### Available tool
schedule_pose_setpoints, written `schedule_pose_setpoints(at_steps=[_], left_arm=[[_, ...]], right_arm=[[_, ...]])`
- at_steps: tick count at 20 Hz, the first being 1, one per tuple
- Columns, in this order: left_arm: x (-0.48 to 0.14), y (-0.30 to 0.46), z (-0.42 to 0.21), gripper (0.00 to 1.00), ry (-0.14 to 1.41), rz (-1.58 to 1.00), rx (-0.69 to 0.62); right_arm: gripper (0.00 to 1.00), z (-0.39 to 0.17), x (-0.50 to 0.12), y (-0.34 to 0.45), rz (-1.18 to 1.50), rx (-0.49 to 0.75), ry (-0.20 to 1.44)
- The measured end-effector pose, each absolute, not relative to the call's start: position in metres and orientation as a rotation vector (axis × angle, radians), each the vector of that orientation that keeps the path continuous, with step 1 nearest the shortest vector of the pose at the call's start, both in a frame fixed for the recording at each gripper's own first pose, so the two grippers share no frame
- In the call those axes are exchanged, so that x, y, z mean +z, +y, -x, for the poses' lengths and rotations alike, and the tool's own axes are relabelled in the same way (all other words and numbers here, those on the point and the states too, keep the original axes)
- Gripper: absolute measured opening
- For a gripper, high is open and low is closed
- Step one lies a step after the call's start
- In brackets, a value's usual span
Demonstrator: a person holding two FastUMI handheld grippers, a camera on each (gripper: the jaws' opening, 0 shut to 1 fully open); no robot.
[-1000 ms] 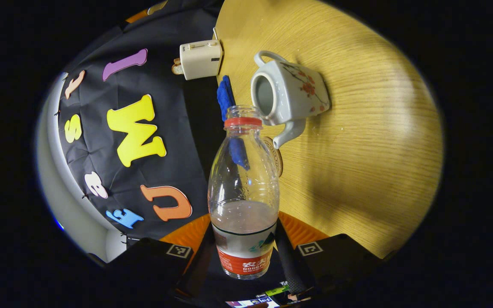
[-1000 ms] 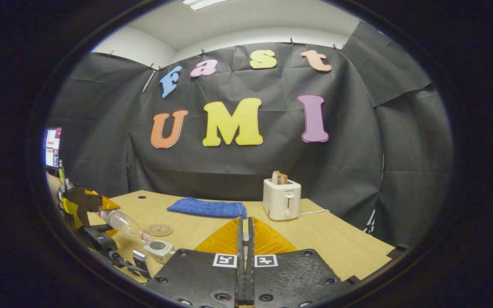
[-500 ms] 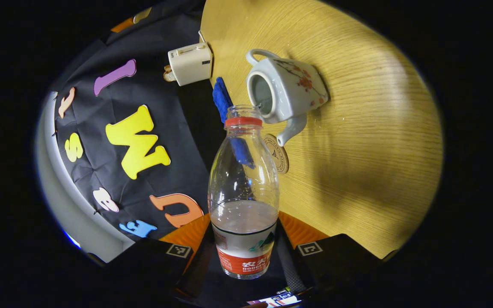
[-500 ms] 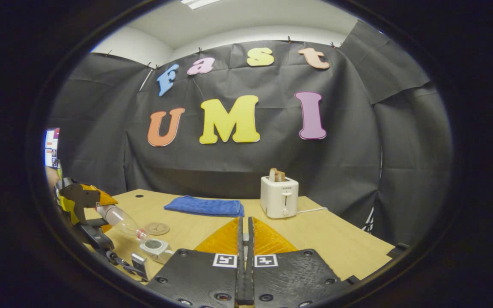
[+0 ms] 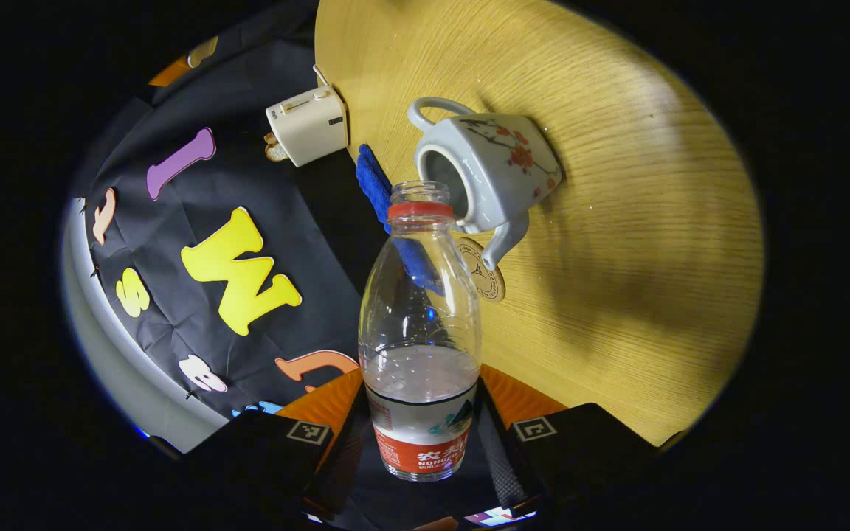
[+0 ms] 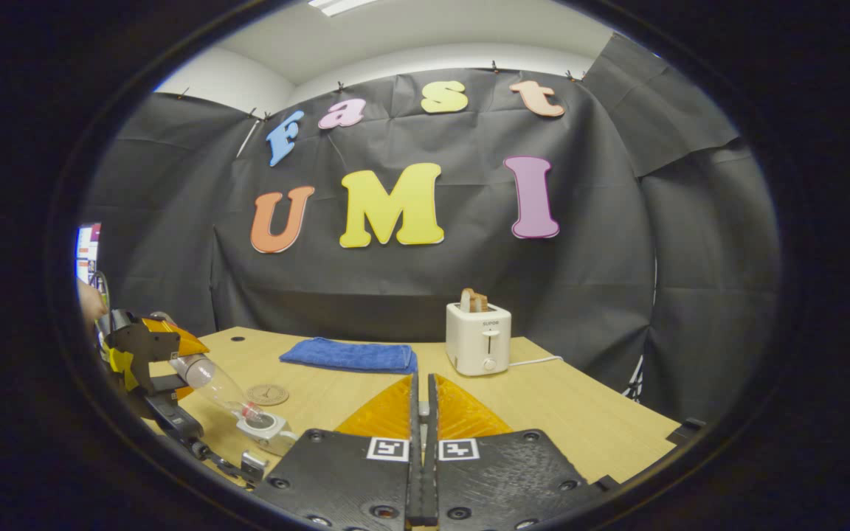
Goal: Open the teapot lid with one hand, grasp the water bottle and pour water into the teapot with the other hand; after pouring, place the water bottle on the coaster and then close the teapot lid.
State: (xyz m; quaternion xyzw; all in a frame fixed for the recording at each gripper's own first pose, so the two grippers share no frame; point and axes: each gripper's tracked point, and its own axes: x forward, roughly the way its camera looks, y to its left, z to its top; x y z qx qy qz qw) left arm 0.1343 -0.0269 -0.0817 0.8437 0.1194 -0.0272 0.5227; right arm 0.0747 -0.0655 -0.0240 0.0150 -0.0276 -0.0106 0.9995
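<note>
A clear plastic water bottle [image 5: 420, 332] with a red neck ring is pinched by the left gripper [image 5: 420, 442], its mouth tilted over the open white floral ceramic teapot [image 5: 488, 173] on the light wooden table [image 5: 617, 221]. The right gripper [image 6: 423, 442] is pressed nearly together; whether anything is held cannot be told. A round cork coaster [image 6: 267, 394] lies near the teapot. Farther back, a folded blue towel [image 6: 347, 355] and a white toaster [image 6: 478, 338] are set before the black cloth wall [image 6: 690, 258].

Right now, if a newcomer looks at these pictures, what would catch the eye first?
First, the water bottle, uncapped and partly full, clamped in the left gripper with its mouth tipped toward the open teapot on the wooden table. Next, the white toaster and blue cloth at the table's back, with the round coaster near the teapot.
</note>
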Motion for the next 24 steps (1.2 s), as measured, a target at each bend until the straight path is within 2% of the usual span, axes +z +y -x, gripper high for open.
schedule_pose_setpoints(at_steps=[6,16,17,18,22,24], left_arm=[[-0.076,-0.033,-0.135,0.75,0.277,-2.09,-0.058],[-0.066,-0.043,-0.138,0.75,0.266,-2.168,-0.046],[-0.066,-0.043,-0.137,0.79,0.268,-2.169,-0.045],[-0.067,-0.043,-0.136,0.75,0.268,-2.17,-0.045],[-0.063,-0.033,-0.132,0.75,0.276,-2.104,-0.042],[-0.071,-0.03,-0.13,0.75,0.286,-1.999,-0.079]], right_arm=[[0.02,-0.074,-0.023,-0.068,-0.045,-0.014,-0.055],[0.0,-0.073,-0.021,-0.07,-0.049,-0.011,-0.059],[0.0,-0.073,-0.021,-0.07,-0.05,-0.01,-0.059],[0.0,-0.074,-0.022,-0.07,-0.051,-0.01,-0.059],[0.02,-0.072,-0.022,-0.069,-0.065,0.002,-0.05],[0.0,-0.073,-0.02,-0.073,-0.072,-0.003,-0.057]])
